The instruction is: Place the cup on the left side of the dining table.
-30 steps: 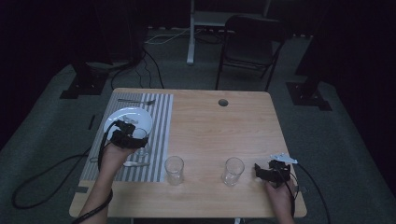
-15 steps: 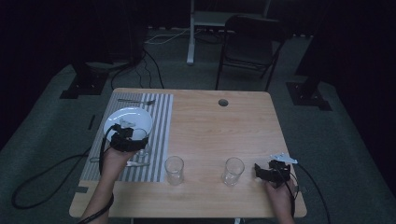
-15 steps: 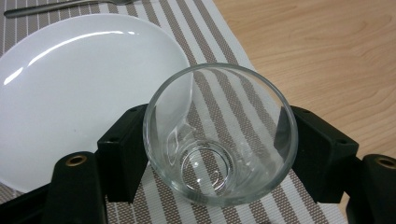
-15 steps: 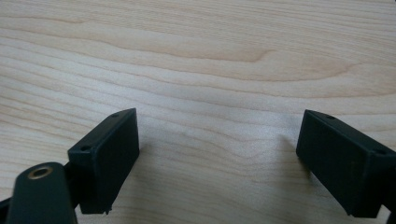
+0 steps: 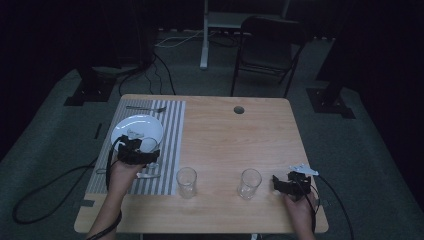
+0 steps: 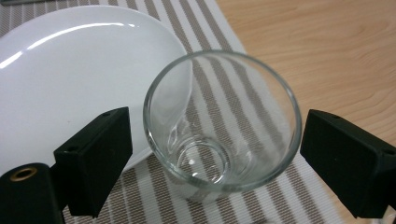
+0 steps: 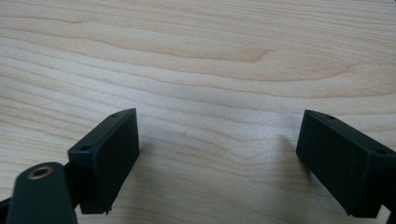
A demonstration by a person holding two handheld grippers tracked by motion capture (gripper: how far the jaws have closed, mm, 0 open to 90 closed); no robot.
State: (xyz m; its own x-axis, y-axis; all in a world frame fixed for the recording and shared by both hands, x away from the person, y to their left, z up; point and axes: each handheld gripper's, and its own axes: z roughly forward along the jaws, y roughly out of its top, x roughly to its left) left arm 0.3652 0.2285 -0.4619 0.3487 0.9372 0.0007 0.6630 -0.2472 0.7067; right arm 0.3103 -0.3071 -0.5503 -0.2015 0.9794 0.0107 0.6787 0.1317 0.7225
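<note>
3 glasses on your table (image 5: 220, 125). 1 of them, the glass (image 6: 222, 126) in the left gripper view, stands upright on the striped mat (image 6: 261, 186), just right of the white plate (image 6: 70, 70) in that view; its base looks to sit at the plate's rim, can't tell if they touch. Your left gripper (image 6: 215, 158) has its jaws on either side of that glass, both clear of the wall, gap on each side. Jaws have just been opening, glass between them, not gripped.

High view: left gripper (image 5: 137, 154) sits over the near edge of the plate (image 5: 145, 127), on the mat (image 5: 172, 145). The glass it straddles is hidden under the gripper there. A fork (image 5: 146, 108) lies across the far end of the mat, and a small pale utensil (image 5: 148, 175) lies on the mat just near side of your left hand (image 5: 122, 175); too small to tell what it is.

Other 2 glasses stand on bare wood near the front edge: 1 (image 5: 186, 182) just off the mat's right edge, 1 (image 5: 249, 183) further right, well apart from each other.

Your right gripper (image 5: 282, 185) rests near the front right corner, just right of that second glass, not touching it. Right gripper view: right gripper (image 7: 217, 163) jaws stand wide apart, bare wood between them, holding nothing.
</note>
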